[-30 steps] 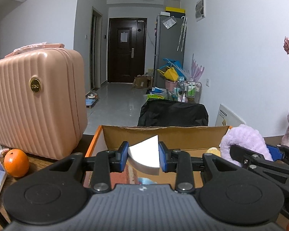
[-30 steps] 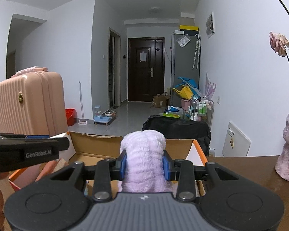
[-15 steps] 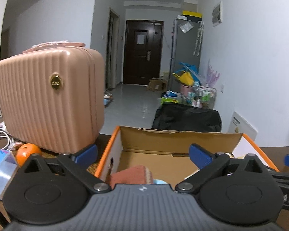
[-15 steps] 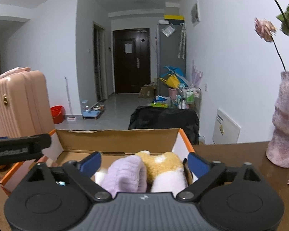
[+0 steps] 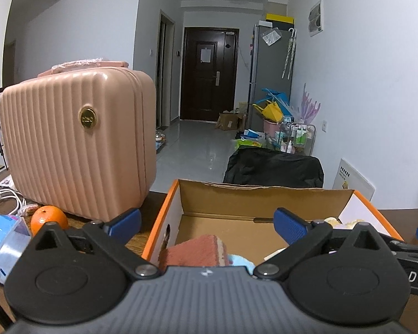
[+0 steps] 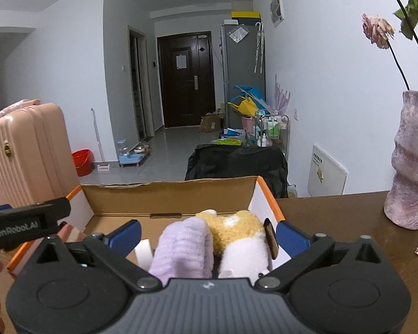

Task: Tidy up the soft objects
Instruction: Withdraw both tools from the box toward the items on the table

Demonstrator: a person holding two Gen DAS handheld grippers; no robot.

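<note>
Pink suitcase (image 5: 78, 150) stands upright on the wood table (image 6: 334, 222), left of the cardboard box (image 5: 253, 200) w/ orange rim; the two look just apart. Purple vase (image 6: 409, 167) w/ dried roses sits far right on the table, well apart from the box. Box is open-topped.

Left gripper (image 5: 206, 222) hangs over the box's near-left corner, jaws spread wide after just opening, nothing btwn the pads. Right gripper (image 6: 207, 233) is over the box's right half, jaws likewise just opened and spread wide; not pressing anything.

In the box: lilac fuzzy item (image 6: 184, 247) and yellow-white plush (image 6: 237, 236) lie side by side, touching, near right. White wedge (image 6: 143, 252) sits left of the lilac one. Rust-red cloth (image 5: 197, 250) lies near left. Orange (image 5: 48, 218) rests on the table by the suitcase's near corner.
</note>
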